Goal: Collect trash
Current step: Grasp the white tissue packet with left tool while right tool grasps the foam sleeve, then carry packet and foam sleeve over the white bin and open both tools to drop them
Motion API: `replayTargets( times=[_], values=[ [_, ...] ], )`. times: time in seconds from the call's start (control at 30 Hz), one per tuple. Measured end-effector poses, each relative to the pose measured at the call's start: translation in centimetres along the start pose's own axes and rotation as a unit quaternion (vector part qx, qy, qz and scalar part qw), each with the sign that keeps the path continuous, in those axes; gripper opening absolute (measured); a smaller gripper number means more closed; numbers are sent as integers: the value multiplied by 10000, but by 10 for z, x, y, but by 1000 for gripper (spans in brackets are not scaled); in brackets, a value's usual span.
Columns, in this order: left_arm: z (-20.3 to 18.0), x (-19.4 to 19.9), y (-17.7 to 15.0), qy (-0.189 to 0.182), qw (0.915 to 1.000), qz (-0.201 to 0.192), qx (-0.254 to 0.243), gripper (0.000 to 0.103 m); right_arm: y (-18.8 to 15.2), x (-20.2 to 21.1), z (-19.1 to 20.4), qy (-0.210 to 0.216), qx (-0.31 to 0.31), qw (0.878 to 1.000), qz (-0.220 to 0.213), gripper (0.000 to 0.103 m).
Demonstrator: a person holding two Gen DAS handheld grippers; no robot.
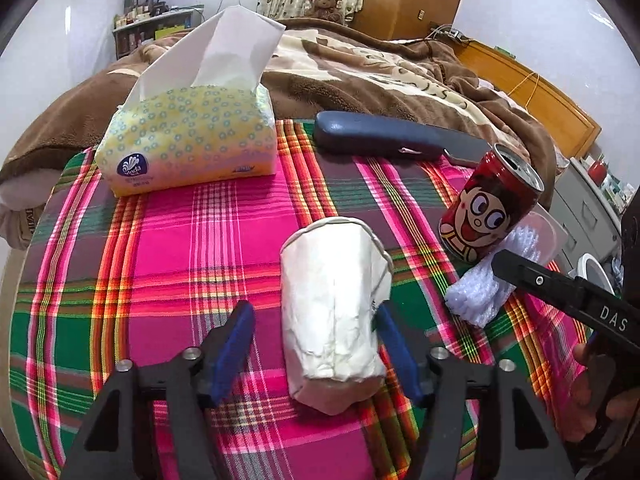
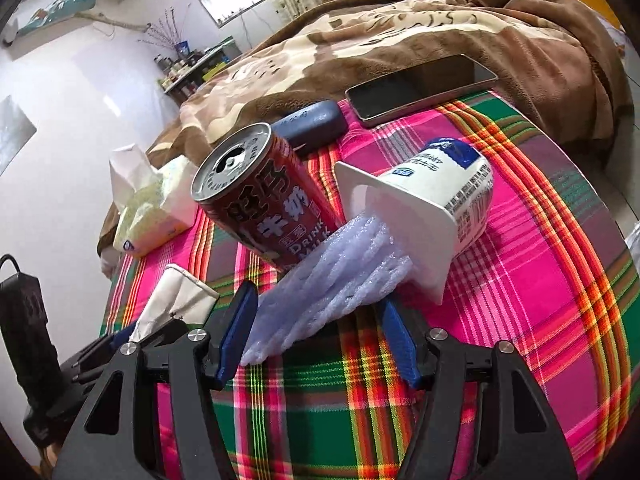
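Observation:
A crushed white paper cup (image 1: 332, 308) lies on the plaid cloth between the jaws of my left gripper (image 1: 313, 309). The right pad touches the cup and the left pad stands clear of it, so the gripper is open. My right gripper (image 2: 316, 298) straddles a white foam net (image 2: 320, 280) that fills the gap between its blue pads without looking squeezed. The net trails out of a white yogurt cup (image 2: 432, 208) lying on its side. A red milk can (image 2: 264, 200) leans tilted against the net. One right-gripper finger (image 1: 516, 270) shows beside the can (image 1: 488, 208).
A yellow tissue pack (image 1: 188, 140) sits at the back left of the plaid-covered table (image 1: 200, 240). A dark glasses case (image 1: 376, 136) and a phone (image 2: 420, 88) lie along the far edge. Behind is a bed with a brown blanket (image 1: 360, 68).

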State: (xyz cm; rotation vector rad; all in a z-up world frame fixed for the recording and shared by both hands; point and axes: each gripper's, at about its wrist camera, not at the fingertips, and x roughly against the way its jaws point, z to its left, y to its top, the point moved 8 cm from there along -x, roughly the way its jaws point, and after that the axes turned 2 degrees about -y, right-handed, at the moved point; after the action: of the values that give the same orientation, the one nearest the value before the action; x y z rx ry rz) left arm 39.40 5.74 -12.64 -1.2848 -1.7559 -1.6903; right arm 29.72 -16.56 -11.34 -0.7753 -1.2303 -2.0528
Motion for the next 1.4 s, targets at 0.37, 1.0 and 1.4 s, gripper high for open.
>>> replayTargets(
  times=[0.37, 1.0, 1.4],
  values=[
    [-5, 7, -3, -19, 10000, -43, 82, 43, -3, 9, -1, 134, 60, 9999, -13, 24],
    [-60, 70, -26, -102, 9992, -394, 31, 42, -9, 53, -4, 443, 359, 9982, -169, 18],
    [-116, 96, -40, -160, 9979, -583, -239, 42, -10, 92, -31, 378, 434, 9977, -360, 18]
  ],
)
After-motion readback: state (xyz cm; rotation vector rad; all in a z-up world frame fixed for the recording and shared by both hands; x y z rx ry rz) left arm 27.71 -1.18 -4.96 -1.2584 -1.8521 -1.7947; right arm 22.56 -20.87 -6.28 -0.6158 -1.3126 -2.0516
